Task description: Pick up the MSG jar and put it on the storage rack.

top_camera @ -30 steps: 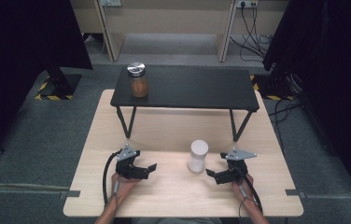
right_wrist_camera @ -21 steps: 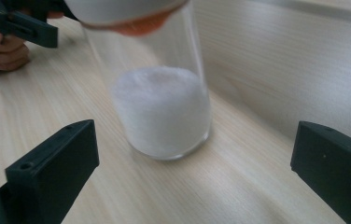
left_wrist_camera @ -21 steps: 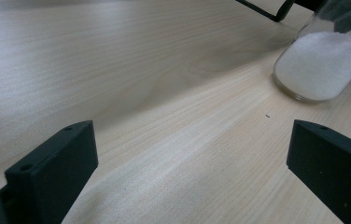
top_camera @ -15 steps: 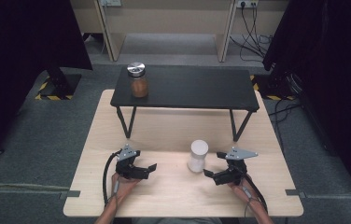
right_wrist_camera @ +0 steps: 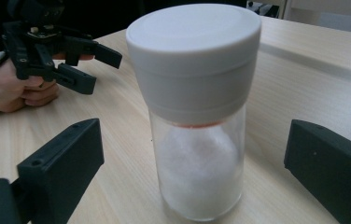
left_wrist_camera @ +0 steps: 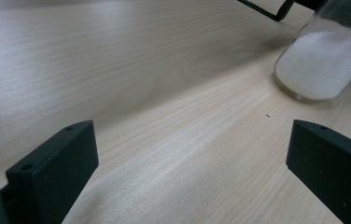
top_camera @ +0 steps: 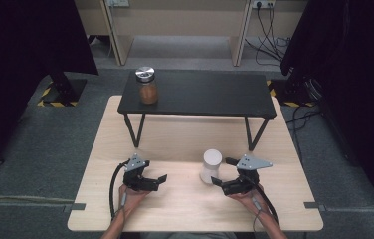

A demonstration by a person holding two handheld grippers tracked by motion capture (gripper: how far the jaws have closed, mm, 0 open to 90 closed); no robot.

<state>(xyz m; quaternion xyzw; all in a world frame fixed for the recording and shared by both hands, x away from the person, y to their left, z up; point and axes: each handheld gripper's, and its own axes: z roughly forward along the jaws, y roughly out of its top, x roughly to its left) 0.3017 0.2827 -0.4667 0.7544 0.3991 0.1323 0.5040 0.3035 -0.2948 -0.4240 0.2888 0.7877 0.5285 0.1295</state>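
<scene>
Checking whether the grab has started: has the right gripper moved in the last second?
Yes, slightly. The right gripper has edged left toward the white-lidded jar, judged against the black bench's right leg. Its jaws stand open either side of the jar.

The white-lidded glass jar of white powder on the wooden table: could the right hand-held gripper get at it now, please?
Probably yes: the white-lidded glass jar stands upright between the right hand-held gripper's open jaws, nothing between them.
</scene>
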